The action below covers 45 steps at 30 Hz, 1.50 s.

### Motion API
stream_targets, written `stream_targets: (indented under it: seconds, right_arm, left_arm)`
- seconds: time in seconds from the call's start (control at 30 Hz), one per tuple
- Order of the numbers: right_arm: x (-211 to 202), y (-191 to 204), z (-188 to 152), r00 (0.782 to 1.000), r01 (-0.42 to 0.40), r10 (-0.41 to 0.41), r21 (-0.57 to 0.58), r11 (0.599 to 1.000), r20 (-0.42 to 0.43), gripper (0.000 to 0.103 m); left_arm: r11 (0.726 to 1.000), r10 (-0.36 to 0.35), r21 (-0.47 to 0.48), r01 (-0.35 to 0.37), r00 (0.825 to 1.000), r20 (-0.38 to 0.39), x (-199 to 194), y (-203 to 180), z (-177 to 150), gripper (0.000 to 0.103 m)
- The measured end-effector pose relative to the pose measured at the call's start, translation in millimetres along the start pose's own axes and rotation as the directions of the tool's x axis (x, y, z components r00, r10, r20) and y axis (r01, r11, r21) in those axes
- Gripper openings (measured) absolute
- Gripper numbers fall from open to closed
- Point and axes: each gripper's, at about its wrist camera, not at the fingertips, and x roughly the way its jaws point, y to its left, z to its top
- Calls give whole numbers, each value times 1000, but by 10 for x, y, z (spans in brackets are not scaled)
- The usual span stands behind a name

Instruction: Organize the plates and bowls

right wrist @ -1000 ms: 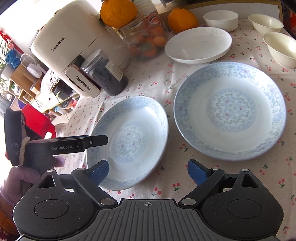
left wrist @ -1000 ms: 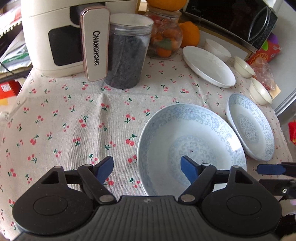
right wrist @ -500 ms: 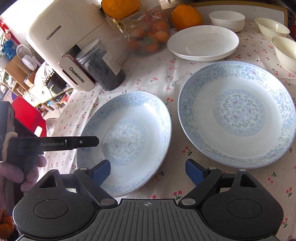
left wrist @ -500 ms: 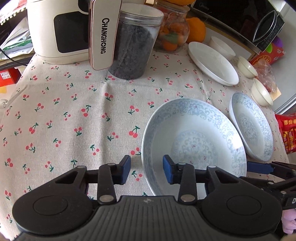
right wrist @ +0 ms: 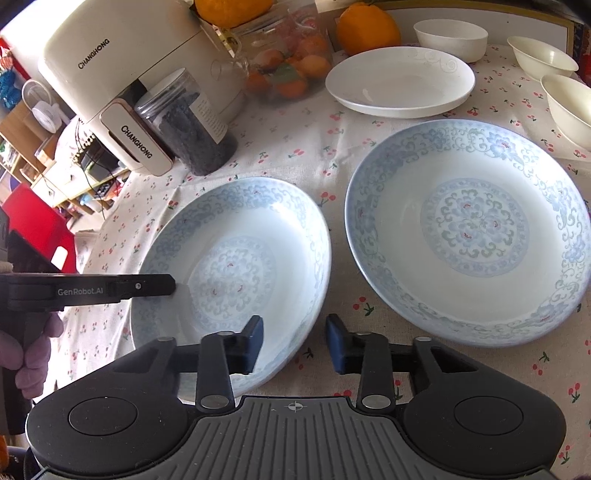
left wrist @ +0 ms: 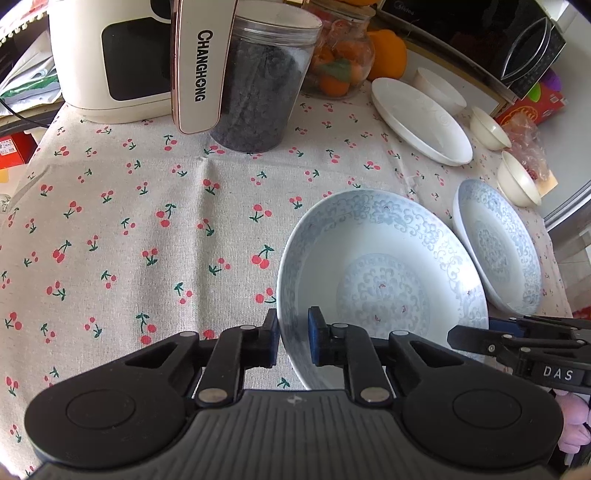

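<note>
Two blue-patterned plates lie side by side on the cherry-print cloth. My left gripper [left wrist: 293, 339] is shut on the near-left rim of the left blue plate [left wrist: 380, 280], one pad outside and one inside. That plate also shows in the right wrist view [right wrist: 236, 273], with the left gripper [right wrist: 168, 286] on its rim. My right gripper [right wrist: 294, 343] straddles the plate's right rim, partly closed, with a gap between pads and rim. The second blue plate [right wrist: 469, 229] lies to the right and also shows in the left wrist view [left wrist: 498, 247].
A white plate [right wrist: 399, 79] and three white bowls, one at the far back [right wrist: 450, 35], one further right [right wrist: 541, 57] and one at the right edge [right wrist: 570, 103], stand behind. A dark-filled jar [left wrist: 258, 85], a white Changhong appliance [left wrist: 122, 55], a fruit jar [right wrist: 288, 62] and oranges [right wrist: 367, 27] stand at the back.
My left gripper has closed from wide open onto the left plate's rim. My right gripper has moved left over that plate's right rim and its fingers have narrowed.
</note>
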Motion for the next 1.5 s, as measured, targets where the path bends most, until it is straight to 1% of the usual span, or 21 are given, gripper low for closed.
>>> stream_targets:
  seconds: [0.13, 0.2, 0.27, 0.37, 0.57, 0.7, 0.93, 1.07, 1.5]
  right_arm:
    - [-13, 6, 20, 1000, 20, -20, -10, 1000, -3, 18]
    - [-45, 8, 34, 1000, 19, -18, -15, 1000, 6, 17]
    - [-91, 16, 65, 1000, 14, -13, -24, 1000, 21, 17]
    - [-155, -30, 115, 999, -5, 5, -6, 1000, 33, 17]
    - [-287, -106, 210, 997, -14, 13, 3, 1000, 75, 17]
    - [-367, -193, 274, 995, -8, 8, 6, 1000, 100, 17]
    - [-512, -423, 378, 991, 4, -7, 28, 1000, 137, 17]
    - [-583, -600, 419, 989, 12, -19, 50, 999, 149, 17]
    - [-714, -1157, 414, 984, 68, -87, 121, 990, 157, 17]
  left_arm:
    - [1000, 9, -1, -9, 1000, 8, -24, 2, 3, 11]
    - [1000, 14, 0, -14, 1000, 18, -47, -6, 2, 11]
    - [1000, 12, 4, -12, 1000, 28, -76, -14, 8, 11]
    - [1000, -7, -11, 8, 999, 34, -103, -13, 22, 11]
    - [1000, -28, -8, 29, 997, 65, -156, -109, 68, 11]
    - [999, -39, 2, 39, 996, 86, -162, -231, 118, 11]
    - [998, -54, 20, 53, 994, 98, -90, -492, 190, 11]
    - [998, -62, 28, 59, 993, 97, -30, -669, 230, 11]
    - [994, -45, 99, 37, 996, 73, 236, -1242, 349, 11]
